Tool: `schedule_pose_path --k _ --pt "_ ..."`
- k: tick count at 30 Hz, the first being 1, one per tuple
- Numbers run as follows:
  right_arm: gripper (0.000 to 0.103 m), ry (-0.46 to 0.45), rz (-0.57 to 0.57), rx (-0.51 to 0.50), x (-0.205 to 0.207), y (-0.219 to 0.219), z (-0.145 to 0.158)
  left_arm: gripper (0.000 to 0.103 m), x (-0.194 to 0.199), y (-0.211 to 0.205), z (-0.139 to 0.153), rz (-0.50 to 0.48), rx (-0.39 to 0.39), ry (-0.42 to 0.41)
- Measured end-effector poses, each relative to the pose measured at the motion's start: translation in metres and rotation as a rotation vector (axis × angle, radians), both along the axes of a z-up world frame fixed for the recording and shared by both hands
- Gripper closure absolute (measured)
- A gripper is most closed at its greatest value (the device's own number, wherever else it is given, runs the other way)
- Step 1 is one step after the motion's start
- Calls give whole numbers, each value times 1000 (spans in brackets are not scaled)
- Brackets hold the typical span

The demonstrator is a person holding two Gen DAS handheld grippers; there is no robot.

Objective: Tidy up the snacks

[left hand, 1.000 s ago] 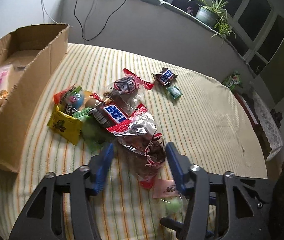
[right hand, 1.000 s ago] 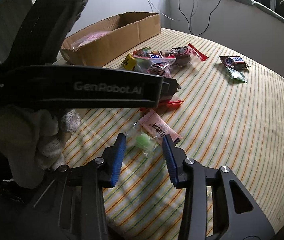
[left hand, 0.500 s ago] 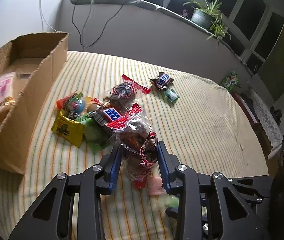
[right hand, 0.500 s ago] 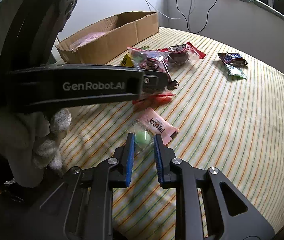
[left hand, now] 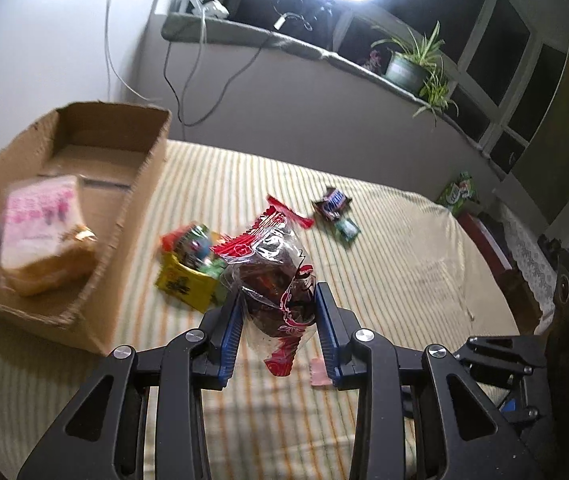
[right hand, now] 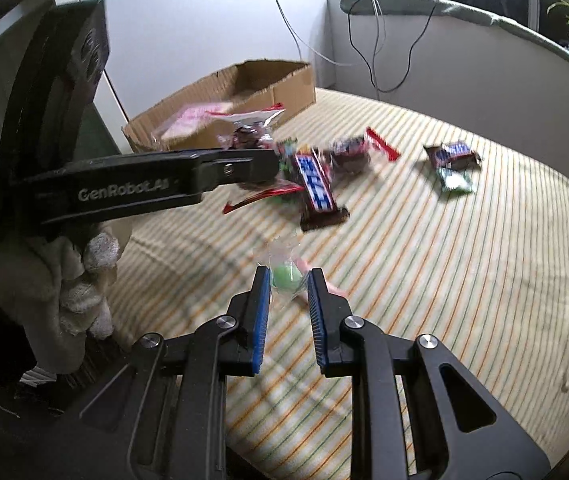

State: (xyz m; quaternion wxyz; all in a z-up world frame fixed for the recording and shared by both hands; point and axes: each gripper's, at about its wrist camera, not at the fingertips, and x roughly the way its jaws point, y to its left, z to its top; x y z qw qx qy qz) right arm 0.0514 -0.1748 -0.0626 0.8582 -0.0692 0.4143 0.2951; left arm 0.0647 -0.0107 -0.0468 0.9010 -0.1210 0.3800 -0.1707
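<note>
- left claw (left hand: 278,322) clamped on clear-red snack bag (left hand: 274,276), lifted off table (left hand: 404,272)
- right claw (right hand: 287,294) pinching green candy (right hand: 285,276)
- cardboard box (left hand: 140,184) holds one pink pack (left hand: 36,216); most snacks not boxed yet

Striped tablecloth (left hand: 384,280): cream with thin orange and green lines. Cardboard box (left hand: 140,184) at tablecloth's left edge: plain brown; pink-white packet (left hand: 36,216) inside. Left gripper (left hand: 278,300): black body, blue pads; clear bag (left hand: 276,280) between them, red-printed, dark contents. Right gripper (right hand: 288,284): black, blue pads; green candy (right hand: 285,276) in clear wrap. Snickers bar (right hand: 316,188) mid-tablecloth: brown, blue-white lettering. Yellow packet (left hand: 182,284) between box and bag.
</note>
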Motion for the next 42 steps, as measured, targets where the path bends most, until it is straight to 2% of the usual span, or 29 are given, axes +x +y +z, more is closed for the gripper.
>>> schedule_pose_path --k 12,20,29,42 --pt "83 -83 29 9 38 32 41 70 2 57 17 120 15 -54" --pt "83 -119 57 3 74 69 54 70 5 93 19 189 30 -64" --pt "83 -120 90 -3 104 116 58 70 15 110 14 225 48 -56" --pt "83 -77 111 -15 159 164 38 70 35 117 11 223 74 -46"
